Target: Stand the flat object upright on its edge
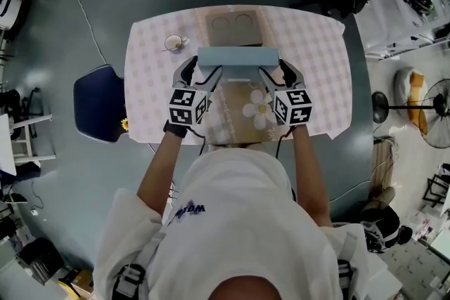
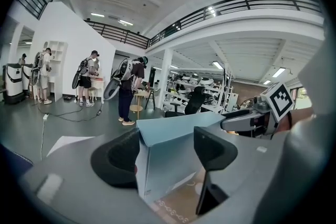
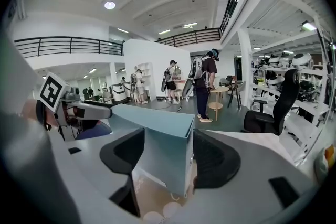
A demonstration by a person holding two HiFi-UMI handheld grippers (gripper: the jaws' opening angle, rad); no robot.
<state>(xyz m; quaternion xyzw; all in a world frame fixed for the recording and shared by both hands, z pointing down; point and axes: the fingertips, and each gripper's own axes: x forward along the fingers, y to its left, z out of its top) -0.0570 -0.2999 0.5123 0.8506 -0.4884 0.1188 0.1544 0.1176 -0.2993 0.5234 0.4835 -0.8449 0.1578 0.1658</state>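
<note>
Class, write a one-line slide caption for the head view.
From above: left gripper and right gripper hold a pale blue box upright on its edge on the table.

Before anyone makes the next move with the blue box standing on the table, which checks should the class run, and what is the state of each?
1. Blue box upright on its long edge: ok.
2. Left claw closed on the box's left end: ok.
3. Right claw closed on the right end: ok.
4. Bottom edge resting fully on the table: cannot tell.
5. Cup standing apart from the box: ok.
</note>
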